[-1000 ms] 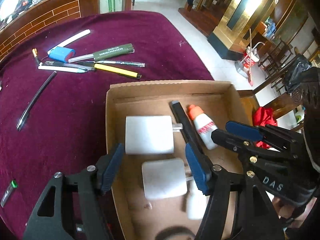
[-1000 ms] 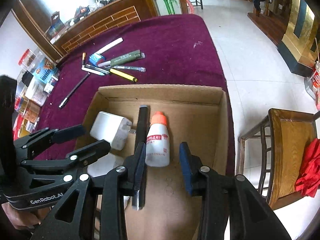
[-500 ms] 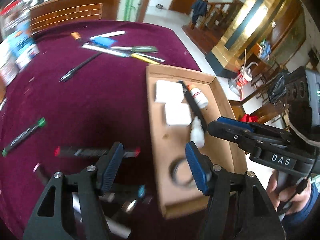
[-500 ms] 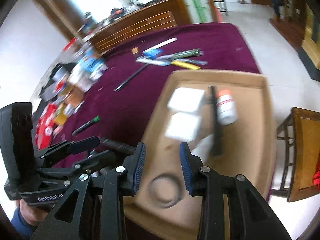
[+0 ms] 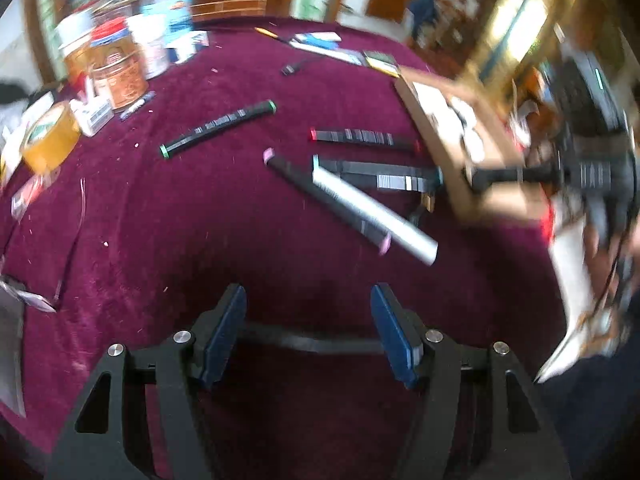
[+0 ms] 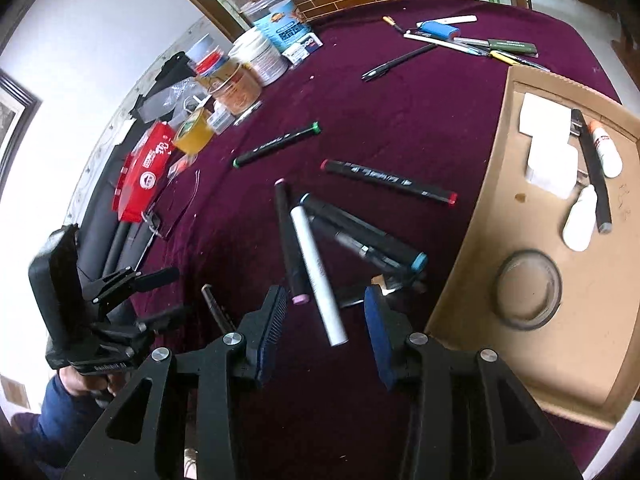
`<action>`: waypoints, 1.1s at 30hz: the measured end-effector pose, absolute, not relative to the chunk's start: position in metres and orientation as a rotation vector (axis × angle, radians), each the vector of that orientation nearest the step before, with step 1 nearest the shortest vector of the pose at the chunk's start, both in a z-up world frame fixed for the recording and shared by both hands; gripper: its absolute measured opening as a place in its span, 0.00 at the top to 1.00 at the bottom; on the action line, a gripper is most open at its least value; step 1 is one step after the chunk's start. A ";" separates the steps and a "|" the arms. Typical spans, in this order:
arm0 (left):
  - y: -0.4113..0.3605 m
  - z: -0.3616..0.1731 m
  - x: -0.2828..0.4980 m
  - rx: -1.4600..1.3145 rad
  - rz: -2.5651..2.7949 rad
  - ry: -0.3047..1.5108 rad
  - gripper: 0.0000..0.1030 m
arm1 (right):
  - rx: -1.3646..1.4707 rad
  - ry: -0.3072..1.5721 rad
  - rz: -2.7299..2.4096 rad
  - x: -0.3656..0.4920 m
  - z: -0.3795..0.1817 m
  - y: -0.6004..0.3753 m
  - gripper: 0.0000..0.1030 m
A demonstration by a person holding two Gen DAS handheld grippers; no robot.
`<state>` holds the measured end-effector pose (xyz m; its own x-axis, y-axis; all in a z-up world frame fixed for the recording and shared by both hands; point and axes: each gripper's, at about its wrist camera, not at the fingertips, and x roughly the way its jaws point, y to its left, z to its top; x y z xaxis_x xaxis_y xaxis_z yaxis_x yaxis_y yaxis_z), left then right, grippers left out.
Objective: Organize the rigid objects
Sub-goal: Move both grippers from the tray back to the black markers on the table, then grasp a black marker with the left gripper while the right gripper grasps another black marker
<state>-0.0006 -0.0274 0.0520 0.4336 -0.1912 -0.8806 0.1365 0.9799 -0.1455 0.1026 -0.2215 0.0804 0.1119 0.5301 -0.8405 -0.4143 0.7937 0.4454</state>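
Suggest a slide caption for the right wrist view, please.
Open right gripper above the white marker among pens on maroon cloth, beside the cardboard box.

Maroon tablecloth [image 6: 400, 120], red packet [image 6: 146, 168], yellow tape roll [image 6: 194, 130] and lidded jars [image 6: 240, 88] along its far edge.

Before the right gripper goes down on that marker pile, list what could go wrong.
1. The white tube lies across the pink-capped marker, touching it; the right gripper, jaws just widening and empty, might catch both.
2. The blue-capped marker lies on other pens, so pulling one may roll its neighbours.
3. The box wall stands close beside the pile; a sideways sweep could knock it.
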 end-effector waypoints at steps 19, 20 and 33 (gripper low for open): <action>-0.092 -0.005 0.012 0.648 -0.531 1.179 0.43 | 0.216 1.274 0.573 0.078 0.083 -0.248 0.64; -0.090 -0.006 0.014 0.601 -0.515 1.189 0.43 | 0.216 1.274 0.574 0.078 0.083 -0.247 0.64; -0.005 0.000 0.008 -0.214 0.064 1.195 0.85 | -0.005 1.298 0.726 0.094 0.065 -0.169 0.75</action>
<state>0.0077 -0.0054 0.0004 0.3677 -0.0635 -0.9278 -0.1628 0.9779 -0.1314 0.0938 -0.1690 0.0650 0.0829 0.4837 -0.8713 -0.4895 0.7813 0.3872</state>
